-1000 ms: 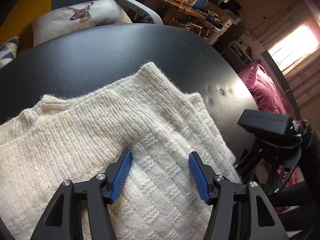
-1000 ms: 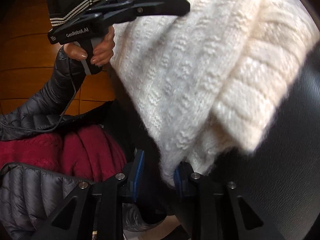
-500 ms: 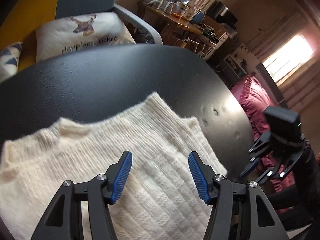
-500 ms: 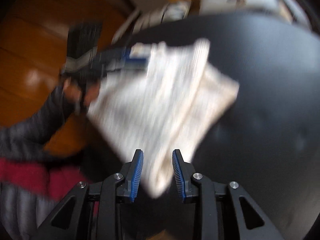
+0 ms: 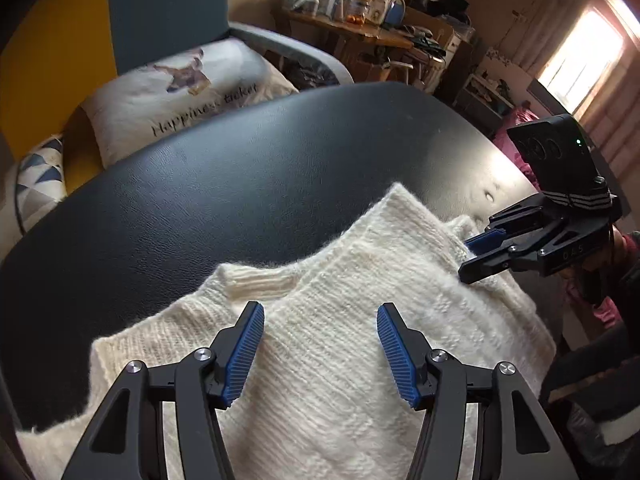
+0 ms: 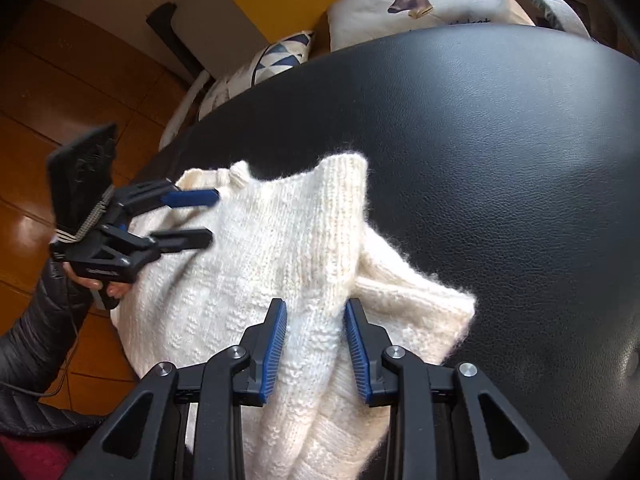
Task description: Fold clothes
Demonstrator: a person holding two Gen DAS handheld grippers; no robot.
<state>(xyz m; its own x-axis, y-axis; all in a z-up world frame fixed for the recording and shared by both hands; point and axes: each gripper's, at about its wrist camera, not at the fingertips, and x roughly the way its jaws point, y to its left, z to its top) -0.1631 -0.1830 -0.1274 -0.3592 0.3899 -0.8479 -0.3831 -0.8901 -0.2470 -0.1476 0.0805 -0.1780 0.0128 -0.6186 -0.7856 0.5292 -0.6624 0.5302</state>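
Note:
A cream knitted sweater (image 5: 344, 320) lies bunched in folds on the black leather surface (image 5: 240, 184), near its front edge. My left gripper (image 5: 320, 332) hovers open just above the knit, nothing between its blue pads. In the right wrist view the left gripper (image 6: 208, 216) sits at the sweater's (image 6: 280, 240) left side, held by a hand in a black puffer sleeve. My right gripper (image 6: 316, 340) is shut on a thick fold of the sweater. From the left wrist view the right gripper (image 5: 472, 254) pinches the knit's right edge.
The black surface (image 6: 500, 160) stretches far and right of the sweater. Behind it are a deer-print pillow (image 5: 188, 92), a triangle-patterned cushion (image 5: 40, 176) and a yellow and blue chair back. A cluttered wooden table (image 5: 360, 24) stands further back. Wooden floor (image 6: 60, 80) lies to the left.
My right gripper swung up from below the table edge, carrying the sweater's hanging part onto the surface. The left gripper stayed open and drew back slightly over the knit.

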